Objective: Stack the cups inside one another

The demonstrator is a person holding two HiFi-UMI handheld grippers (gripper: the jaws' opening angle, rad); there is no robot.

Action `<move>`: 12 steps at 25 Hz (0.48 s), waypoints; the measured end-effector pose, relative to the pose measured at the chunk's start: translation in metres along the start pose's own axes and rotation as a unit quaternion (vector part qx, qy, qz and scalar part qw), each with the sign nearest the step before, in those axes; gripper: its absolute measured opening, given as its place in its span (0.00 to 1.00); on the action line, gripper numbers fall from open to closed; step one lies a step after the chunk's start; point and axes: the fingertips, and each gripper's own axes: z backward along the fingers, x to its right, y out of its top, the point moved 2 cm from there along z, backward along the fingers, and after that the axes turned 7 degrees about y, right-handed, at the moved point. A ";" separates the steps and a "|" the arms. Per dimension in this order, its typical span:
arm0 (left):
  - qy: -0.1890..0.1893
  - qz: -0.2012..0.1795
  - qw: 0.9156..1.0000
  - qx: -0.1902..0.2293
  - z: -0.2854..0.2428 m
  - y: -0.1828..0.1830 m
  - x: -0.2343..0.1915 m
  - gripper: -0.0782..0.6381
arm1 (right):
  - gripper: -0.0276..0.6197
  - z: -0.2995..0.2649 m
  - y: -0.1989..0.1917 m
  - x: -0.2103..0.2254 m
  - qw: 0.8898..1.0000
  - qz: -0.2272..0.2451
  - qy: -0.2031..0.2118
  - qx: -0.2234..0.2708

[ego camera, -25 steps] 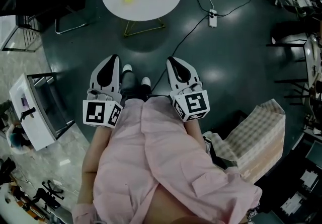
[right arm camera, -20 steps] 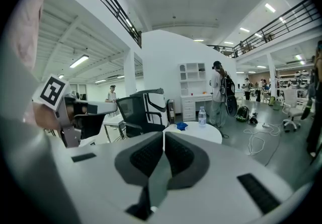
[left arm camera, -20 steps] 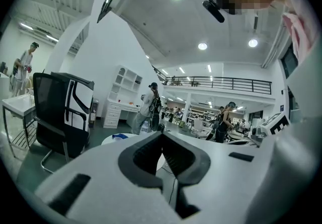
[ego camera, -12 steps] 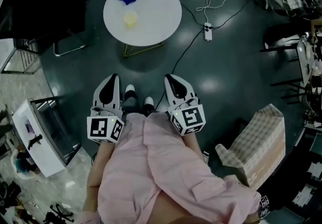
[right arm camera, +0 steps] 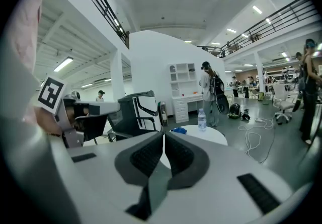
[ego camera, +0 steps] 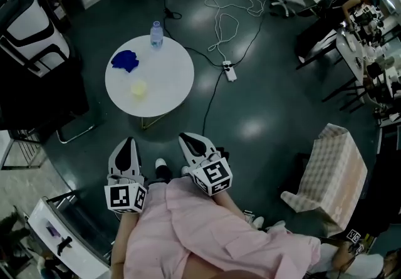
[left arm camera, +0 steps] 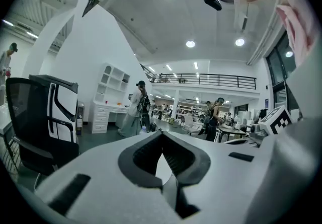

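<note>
Cups lie far ahead, a pale yellow cup sitting on the round white table near a blue thing, so with the left gripper and right gripper both pressed together and empty, step close first, then spread the jaws before reaching.

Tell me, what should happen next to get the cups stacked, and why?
Probably step closer to the round table. The left gripper and right gripper are both shut, empty and held by the person's waist, well short of it. The yellow cup and the blue thing sit on the table untouched, so nothing can be grasped yet.
</note>
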 end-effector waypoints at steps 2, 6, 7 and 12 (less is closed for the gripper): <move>-0.014 -0.009 1.000 -0.002 -0.005 0.001 -0.001 0.12 | 0.09 -0.005 0.002 0.001 1.000 -0.004 -0.008 0.005; -0.030 -0.024 0.999 -0.003 -0.013 0.002 -0.007 0.12 | 0.09 -0.016 0.006 0.003 1.000 -0.004 -0.018 0.012; -0.032 -0.026 0.999 -0.003 -0.015 0.002 -0.010 0.12 | 0.09 -0.019 0.007 0.004 1.000 -0.004 -0.020 0.014; -0.031 -0.018 0.999 -0.009 -0.017 -0.001 -0.022 0.12 | 0.09 -0.026 0.008 0.001 1.000 -0.008 -0.026 0.015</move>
